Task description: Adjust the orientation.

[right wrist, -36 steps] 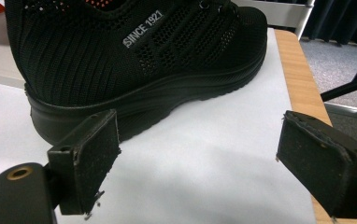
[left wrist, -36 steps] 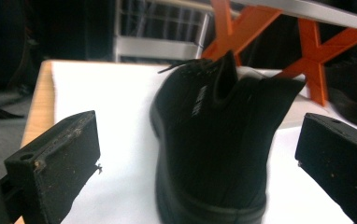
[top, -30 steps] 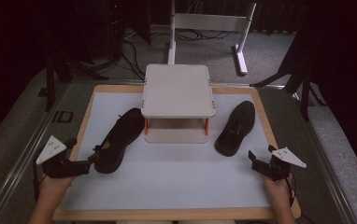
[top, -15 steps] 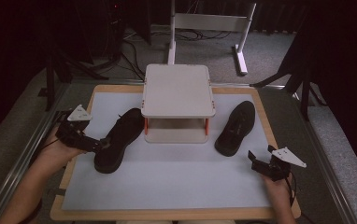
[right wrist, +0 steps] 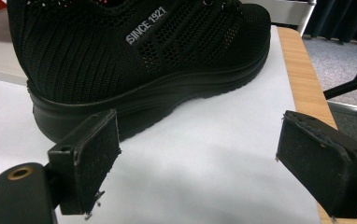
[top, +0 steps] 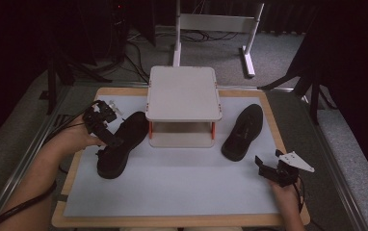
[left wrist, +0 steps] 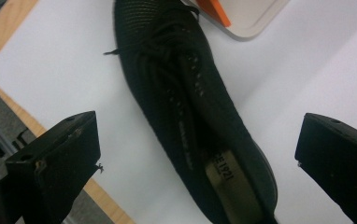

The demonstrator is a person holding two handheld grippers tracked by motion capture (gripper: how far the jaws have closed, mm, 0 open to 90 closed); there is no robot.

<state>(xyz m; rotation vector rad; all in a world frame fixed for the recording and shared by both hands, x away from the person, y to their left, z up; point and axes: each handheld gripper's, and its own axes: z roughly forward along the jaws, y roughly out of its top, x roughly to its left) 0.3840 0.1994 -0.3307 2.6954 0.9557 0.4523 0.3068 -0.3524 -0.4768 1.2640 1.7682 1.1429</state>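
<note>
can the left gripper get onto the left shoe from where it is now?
Probably yes. The left gripper hangs right over the left shoe, jaws wide open either side of its collar, nothing between. The two-tier stand sits beside the toe, off the approach.

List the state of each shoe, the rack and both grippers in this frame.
Left shoe: flat on the mat, upright, ungripped.
Right shoe: flat on the mat, upright, ungripped.
Two-tier rack: standing, nothing on top.
Left gripper: open, above the left shoe.
Right gripper: open, holding nothing.

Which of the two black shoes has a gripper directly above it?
The left shoe, left of the white stand: the open left gripper hangs over it. The right shoe lies apart from the right gripper.
</note>
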